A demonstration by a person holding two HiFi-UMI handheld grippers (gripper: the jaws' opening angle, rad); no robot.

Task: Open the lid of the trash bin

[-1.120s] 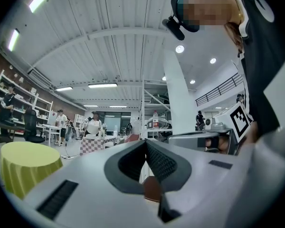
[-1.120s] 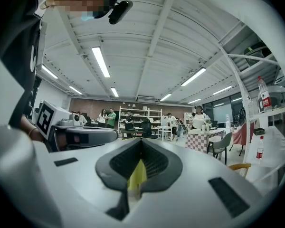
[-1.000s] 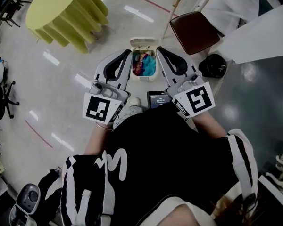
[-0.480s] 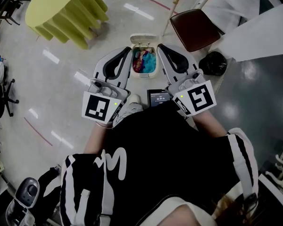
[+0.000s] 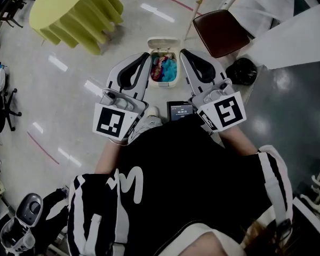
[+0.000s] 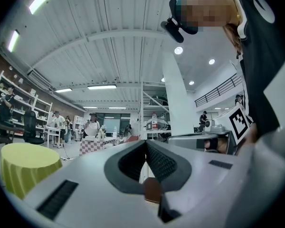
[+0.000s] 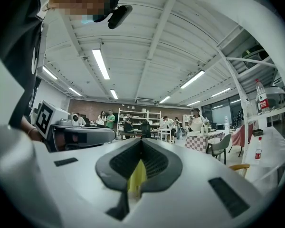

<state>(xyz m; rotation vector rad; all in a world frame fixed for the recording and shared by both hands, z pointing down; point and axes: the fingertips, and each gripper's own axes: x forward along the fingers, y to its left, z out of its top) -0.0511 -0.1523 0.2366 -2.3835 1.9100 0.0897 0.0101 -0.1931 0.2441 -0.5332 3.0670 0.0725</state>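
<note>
The trash bin (image 5: pixel 162 84) stands on the floor (image 5: pixel 69 89) just ahead of the person. Its long axis runs away from them and its mouth faces up, showing blue and red contents. Its lid (image 5: pixel 164 40) is open, tipped back at the far end. The left claw (image 5: pixel 147 57) and right claw (image 5: pixel 182 53) flank the bin, each with jaws closed together on nothing. A small screened device (image 5: pixel 180 111) lies beside the person's shoe (image 5: pixel 146 122); its digits are unreadable. A brown chair (image 5: pixel 220 32) and a black bag (image 5: pixel 241 72) stand to the right, and a yellow-draped round table (image 5: pixel 69 9) to the far left, all apart from the bin.
</note>
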